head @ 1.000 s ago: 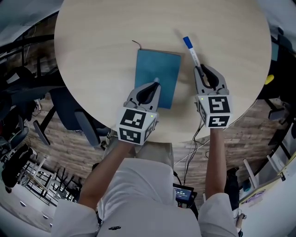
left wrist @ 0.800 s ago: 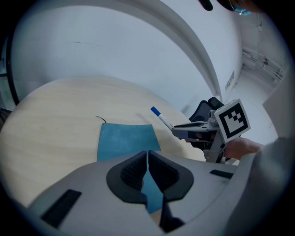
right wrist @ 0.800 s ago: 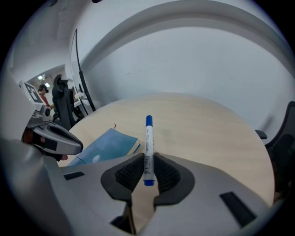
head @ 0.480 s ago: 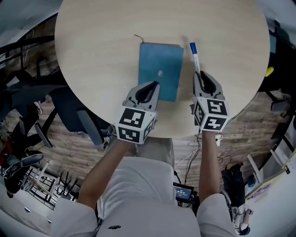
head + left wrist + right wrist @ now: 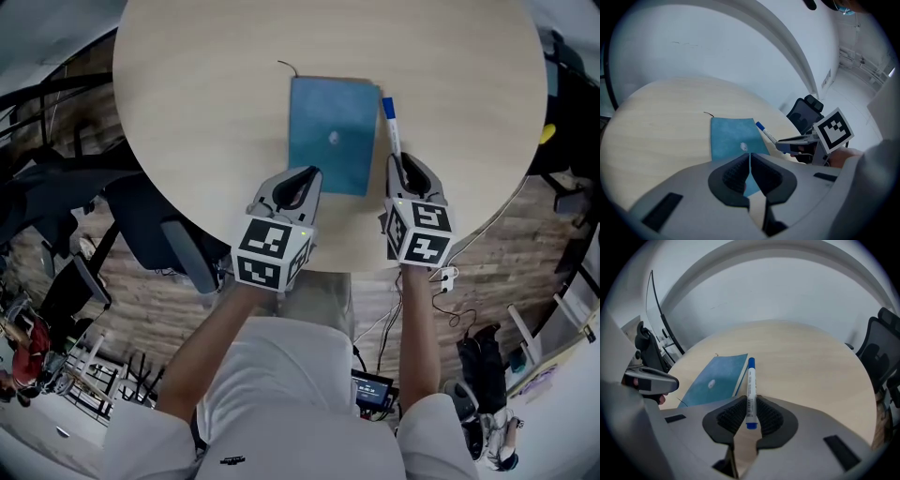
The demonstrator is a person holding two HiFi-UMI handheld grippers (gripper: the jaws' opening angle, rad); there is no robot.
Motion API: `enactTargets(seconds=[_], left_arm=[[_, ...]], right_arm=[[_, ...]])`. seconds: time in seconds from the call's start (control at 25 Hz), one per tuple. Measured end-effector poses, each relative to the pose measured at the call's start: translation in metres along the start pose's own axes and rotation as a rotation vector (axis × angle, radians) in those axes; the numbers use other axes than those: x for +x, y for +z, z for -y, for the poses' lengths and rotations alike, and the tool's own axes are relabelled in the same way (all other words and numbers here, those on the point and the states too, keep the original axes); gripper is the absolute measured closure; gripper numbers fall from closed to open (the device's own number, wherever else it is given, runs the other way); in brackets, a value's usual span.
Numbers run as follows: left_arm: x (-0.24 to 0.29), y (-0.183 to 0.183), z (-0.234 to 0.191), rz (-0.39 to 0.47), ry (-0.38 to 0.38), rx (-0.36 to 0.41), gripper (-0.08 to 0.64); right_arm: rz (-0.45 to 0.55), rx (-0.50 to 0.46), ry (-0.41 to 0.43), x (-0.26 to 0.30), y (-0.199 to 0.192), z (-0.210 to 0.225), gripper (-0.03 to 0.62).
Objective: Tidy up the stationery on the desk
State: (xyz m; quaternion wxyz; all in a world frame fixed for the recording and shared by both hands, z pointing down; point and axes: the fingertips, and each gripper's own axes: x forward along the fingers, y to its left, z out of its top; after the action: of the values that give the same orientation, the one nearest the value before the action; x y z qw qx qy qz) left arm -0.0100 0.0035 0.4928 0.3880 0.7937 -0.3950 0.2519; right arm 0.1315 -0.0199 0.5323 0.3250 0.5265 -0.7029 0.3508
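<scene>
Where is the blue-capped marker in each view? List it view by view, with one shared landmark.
Head view: marker, right of centre.
Left gripper view: marker, right of centre.
Right gripper view: marker, centre, between the right gripper's jaws.
Landmark: blue notebook, immediately left of it throughout.

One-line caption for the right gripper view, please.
Right tool shut on a marker beside a notebook on a round table.
</scene>
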Motion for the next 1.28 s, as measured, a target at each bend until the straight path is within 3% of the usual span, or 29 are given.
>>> enactTargets(seconds=[0.36,0.68,1.28], left_arm=[[-0.006,-0.010,-0.004,-0.010,0.001,0.002,0.532],[-0.006,-0.015,-0.004,-0.007,0.001,-0.007,0.532],[-0.007,-0.011,-0.004,-0.003,0.007,-0.008,0.532]], right_arm=[[-0.011,0.215,0.164,0.001,-0.017,-0.023,0.499],[-0.028,0.123,0.148,0.003,-0.016,-0.035,0.483],[-0.040,0.049,0.158,0.005,-0.016,-0.047,0.476]])
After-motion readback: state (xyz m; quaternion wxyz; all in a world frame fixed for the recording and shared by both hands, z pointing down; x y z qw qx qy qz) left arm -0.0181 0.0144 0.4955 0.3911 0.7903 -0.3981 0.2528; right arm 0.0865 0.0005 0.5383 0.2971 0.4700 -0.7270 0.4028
